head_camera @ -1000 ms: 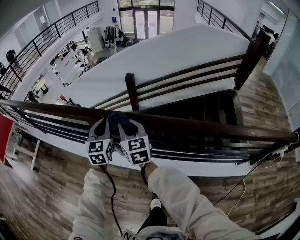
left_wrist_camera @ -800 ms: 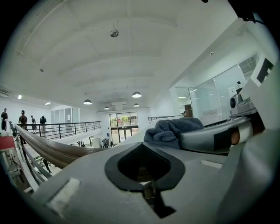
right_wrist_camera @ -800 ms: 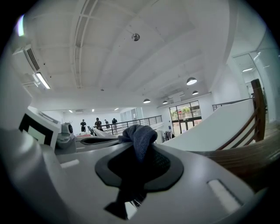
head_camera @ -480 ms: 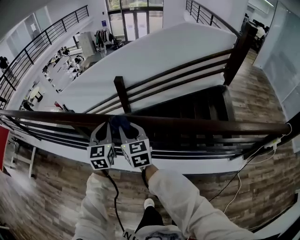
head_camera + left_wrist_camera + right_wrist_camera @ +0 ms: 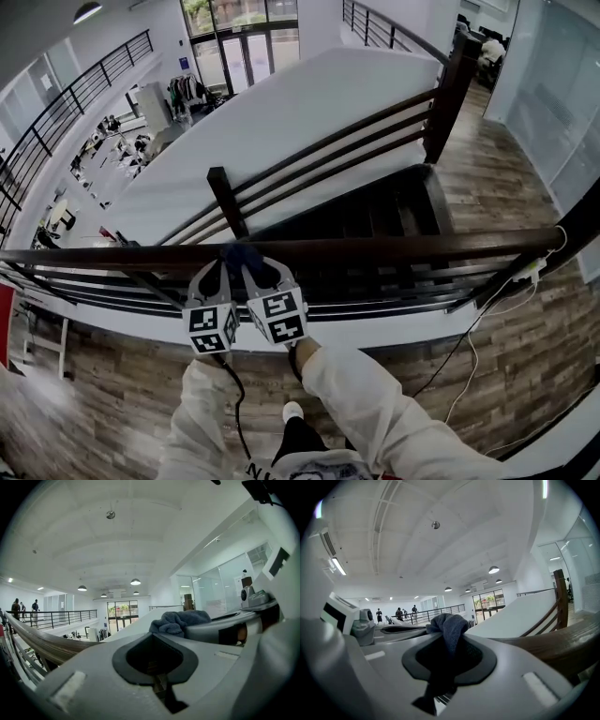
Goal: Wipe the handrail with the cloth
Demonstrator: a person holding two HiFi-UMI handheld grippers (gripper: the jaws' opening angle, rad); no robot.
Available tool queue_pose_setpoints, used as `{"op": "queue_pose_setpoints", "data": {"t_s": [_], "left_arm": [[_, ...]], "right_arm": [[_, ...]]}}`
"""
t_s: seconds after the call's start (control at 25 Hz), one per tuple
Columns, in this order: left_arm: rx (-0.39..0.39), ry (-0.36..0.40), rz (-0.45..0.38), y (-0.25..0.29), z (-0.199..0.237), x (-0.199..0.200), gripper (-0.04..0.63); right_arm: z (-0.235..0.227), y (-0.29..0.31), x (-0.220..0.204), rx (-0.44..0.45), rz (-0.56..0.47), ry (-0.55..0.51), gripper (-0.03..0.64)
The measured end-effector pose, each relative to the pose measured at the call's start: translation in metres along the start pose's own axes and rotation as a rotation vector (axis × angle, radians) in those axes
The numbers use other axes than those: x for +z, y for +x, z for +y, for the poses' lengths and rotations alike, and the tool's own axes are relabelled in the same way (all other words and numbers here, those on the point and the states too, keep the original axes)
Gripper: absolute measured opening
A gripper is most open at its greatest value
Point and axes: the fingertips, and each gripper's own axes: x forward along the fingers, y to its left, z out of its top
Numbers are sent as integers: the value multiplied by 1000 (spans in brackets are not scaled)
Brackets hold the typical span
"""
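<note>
A dark brown wooden handrail (image 5: 403, 247) runs across the head view from left to right. A dark blue cloth (image 5: 242, 253) is bunched on top of it. My right gripper (image 5: 257, 269) is shut on the cloth (image 5: 446, 629), which hangs down through its jaws, and the rail (image 5: 555, 644) passes on its right. My left gripper (image 5: 219, 271) sits close beside it on the rail, shut with nothing between its jaws. From the left gripper (image 5: 154, 644) view, the cloth (image 5: 180, 620) shows to the right and the rail (image 5: 42, 644) to the left.
Beyond the rail a staircase (image 5: 375, 211) drops away, with its own sloping railing and post (image 5: 223, 199). Below the rail run horizontal bars (image 5: 394, 305). A white cable (image 5: 469, 361) trails over the wood floor at the right. My legs stand below.
Both grippers and the cloth have slid to the right along the handrail, from left of the far stair post to right of it. The head view has shifted with them.
</note>
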Motion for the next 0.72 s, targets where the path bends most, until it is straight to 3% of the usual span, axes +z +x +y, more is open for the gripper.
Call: {"op": "queue_pose_setpoints", "data": {"t_s": [0.72], "left_arm": [[-105,-7,16,12,-122,10,-2]], "right_arm": [[-103,-87,-6,-120,-20,-1,71]]}}
